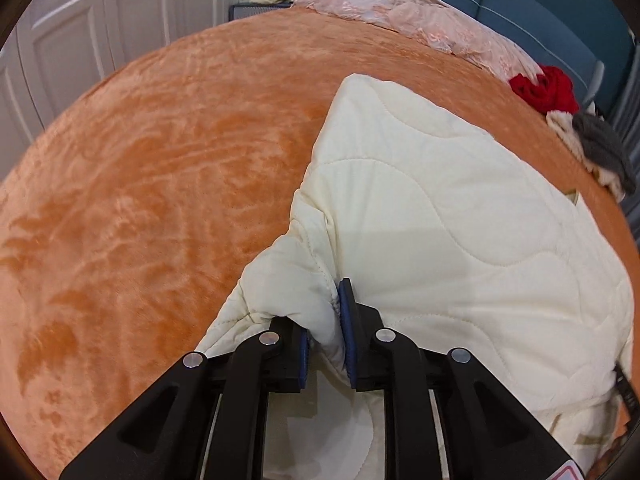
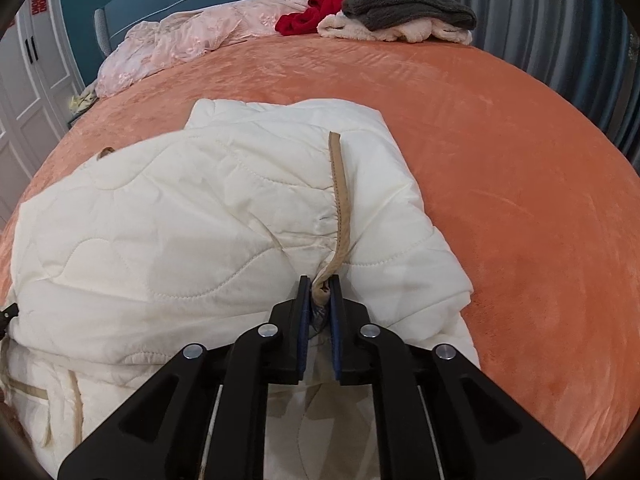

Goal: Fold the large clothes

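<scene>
A cream quilted jacket lies on the orange bedspread, its lower part doubled over its upper part. My left gripper is shut on a bunched fold of the jacket at its left edge. In the right wrist view the jacket shows a tan trimmed edge running toward me. My right gripper is shut on the jacket at that tan trim, near its right side. Both grippers hold the fabric just above the bed.
A pink bedcover is heaped at the headboard. A red garment and a grey and cream pile lie at the bed's far right corner. White wardrobe doors stand on the left, a curtain on the right.
</scene>
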`<state>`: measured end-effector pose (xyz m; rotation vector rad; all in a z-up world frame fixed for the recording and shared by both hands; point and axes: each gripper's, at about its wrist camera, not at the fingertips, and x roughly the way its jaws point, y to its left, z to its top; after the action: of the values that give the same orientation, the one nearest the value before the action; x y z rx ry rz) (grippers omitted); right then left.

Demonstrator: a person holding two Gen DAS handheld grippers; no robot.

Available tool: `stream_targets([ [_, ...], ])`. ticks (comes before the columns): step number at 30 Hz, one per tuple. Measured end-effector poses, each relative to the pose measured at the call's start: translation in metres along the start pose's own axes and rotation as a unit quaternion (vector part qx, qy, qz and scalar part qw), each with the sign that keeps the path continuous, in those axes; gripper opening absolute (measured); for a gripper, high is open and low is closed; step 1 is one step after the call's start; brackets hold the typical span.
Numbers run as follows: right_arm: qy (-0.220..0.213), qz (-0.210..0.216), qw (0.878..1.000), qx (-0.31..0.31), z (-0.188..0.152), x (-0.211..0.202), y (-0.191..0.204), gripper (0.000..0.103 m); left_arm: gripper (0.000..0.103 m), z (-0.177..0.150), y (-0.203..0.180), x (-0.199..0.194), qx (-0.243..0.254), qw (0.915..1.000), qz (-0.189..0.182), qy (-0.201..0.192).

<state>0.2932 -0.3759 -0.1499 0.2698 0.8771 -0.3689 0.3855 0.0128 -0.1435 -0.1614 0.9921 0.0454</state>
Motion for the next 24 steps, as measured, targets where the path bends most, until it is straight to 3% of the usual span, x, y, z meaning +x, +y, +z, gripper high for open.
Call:
stream_targets([
  [3, -0.014, 0.007, 1.0, 0.009, -0.009, -0.029, -0.008, 0.037, 0.019, -0.005, -0.005, -0.015, 0.037, 0.9992, 0.014, -0.003],
  [5, -0.026, -0.003, 0.999, 0.019, -0.016, -0.048, -0.014, 0.061, 0.024, -0.011, -0.007, -0.027, 0.063, 0.9978, 0.021, 0.001],
  [7, -0.045, -0.008, 0.999, 0.022, -0.022, -0.071, -0.018, 0.061, 0.033, -0.022, -0.008, -0.045, 0.094, 0.9952, 0.03, 0.003],
  [9, -0.052, -0.008, 0.998, 0.015, -0.019, -0.082, -0.014, 0.055, 0.035, -0.028, -0.011, -0.059, 0.111, 0.9933, 0.033, -0.006],
  [11, -0.045, -0.01, 0.999, -0.011, -0.008, -0.085, 0.003, 0.017, 0.035, -0.024, -0.02, -0.068, 0.121, 0.9921, 0.026, -0.015],
  [13, -0.046, 0.009, 0.999, -0.023, 0.003, -0.084, 0.02, 0.006, 0.035, -0.014, -0.03, -0.071, 0.119, 0.9924, 0.015, -0.025],
  [17, -0.038, 0.025, 0.998, -0.037, 0.02, -0.064, 0.05, 0.004, 0.035, 0.01, -0.057, -0.058, 0.123, 0.9914, 0.011, -0.045],
  [22, 0.012, 0.008, 0.999, -0.044, 0.018, -0.007, 0.06, 0.004, 0.033, 0.014, -0.068, 0.001, 0.122, 0.9918, 0.034, -0.011],
  [24, 0.019, 0.009, 0.999, -0.043, 0.012, 0.006, 0.057, 0.001, 0.037, 0.009, -0.064, 0.013, 0.121, 0.9918, 0.035, -0.02],
])
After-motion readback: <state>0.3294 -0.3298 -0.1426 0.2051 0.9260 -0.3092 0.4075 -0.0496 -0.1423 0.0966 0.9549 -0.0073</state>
